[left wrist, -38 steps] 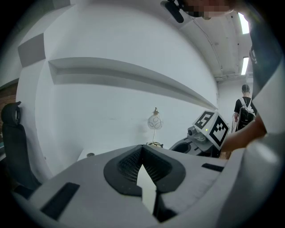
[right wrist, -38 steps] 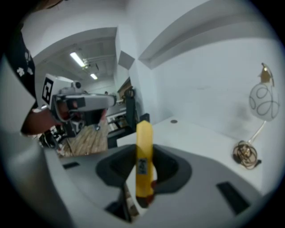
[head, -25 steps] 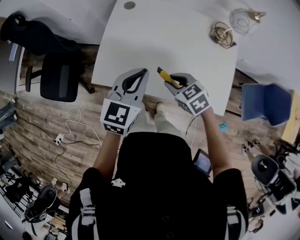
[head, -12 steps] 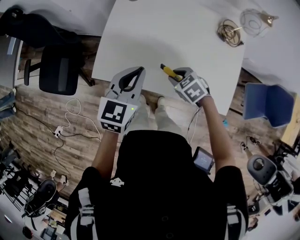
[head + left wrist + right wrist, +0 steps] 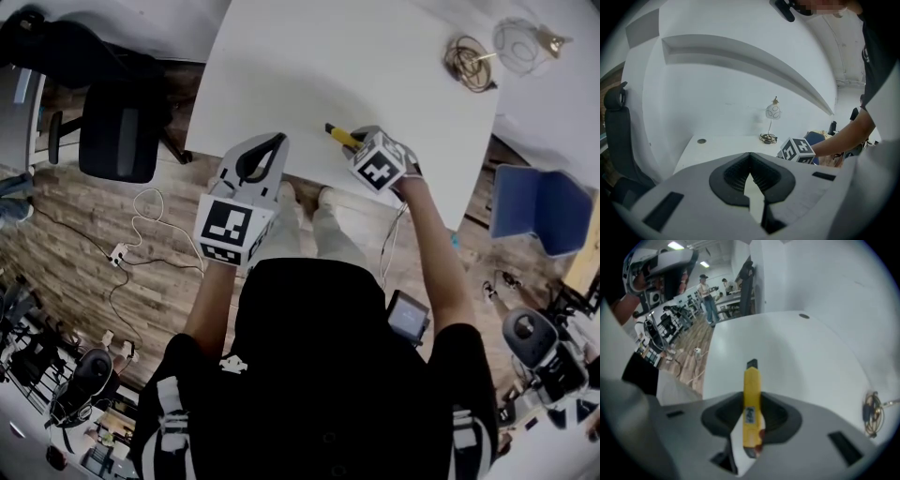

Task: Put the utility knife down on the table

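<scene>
Two tools up: right tool [image 5: 751, 414] clamped on the utility knife [image 5: 751, 399], blade end over the worktop [image 5: 309, 75] near its edge, left tool [image 5: 750, 157] closed and empty; set-down seemingly in hand, next calls for touchdown, then opening jaws.

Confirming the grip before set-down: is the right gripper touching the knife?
Touching. The right gripper view shows the right gripper with its jaws closed on the yellow knife, which sticks out beyond them.
</scene>
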### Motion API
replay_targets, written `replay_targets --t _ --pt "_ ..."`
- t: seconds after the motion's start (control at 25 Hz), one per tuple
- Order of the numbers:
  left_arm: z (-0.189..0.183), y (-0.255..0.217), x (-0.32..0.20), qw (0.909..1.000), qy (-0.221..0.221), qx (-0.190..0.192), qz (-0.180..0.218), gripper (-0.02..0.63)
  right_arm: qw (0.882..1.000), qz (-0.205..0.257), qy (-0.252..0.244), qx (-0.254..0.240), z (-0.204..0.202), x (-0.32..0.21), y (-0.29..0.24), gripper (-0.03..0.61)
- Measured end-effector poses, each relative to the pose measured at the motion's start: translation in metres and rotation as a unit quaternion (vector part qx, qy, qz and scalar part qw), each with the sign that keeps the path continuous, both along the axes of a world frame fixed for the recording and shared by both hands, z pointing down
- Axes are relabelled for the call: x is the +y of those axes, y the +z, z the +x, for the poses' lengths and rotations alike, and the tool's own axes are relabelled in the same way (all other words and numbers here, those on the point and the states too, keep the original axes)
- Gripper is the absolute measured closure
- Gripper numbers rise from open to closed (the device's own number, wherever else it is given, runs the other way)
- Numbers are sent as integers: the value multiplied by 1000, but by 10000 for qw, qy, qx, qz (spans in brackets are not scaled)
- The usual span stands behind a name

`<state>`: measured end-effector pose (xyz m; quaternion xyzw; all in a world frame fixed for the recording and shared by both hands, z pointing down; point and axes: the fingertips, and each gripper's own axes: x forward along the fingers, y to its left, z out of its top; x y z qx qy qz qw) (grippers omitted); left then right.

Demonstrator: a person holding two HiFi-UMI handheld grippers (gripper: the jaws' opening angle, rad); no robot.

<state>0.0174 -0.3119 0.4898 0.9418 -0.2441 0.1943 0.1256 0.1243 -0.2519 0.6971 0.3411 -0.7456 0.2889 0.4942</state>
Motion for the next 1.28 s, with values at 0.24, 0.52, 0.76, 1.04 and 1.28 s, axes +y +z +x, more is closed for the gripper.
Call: replay_targets --t 0.24,0.52,0.76,1.04,1.28 --pt "1 3 -3 10000 -7 -27 -33 597 9994 -46 -84 320 9 -13 9 442" --pt "-1 7 -7 10000 -36 -54 -54 597 9959 1 -453 783 12 -17 22 442" --pt "-2 10 -9 9999 -51 -54 -105 597 9939 -53 -628 910 11 -14 28 442" --pt "-3 11 -12 9999 -54 -49 -107 597 9937 -89 -655 908 9 -14 30 442" --pt "0 11 -12 9999 -56 -40 -103 597 9951 -140 -573 798 10 -14 31 442"
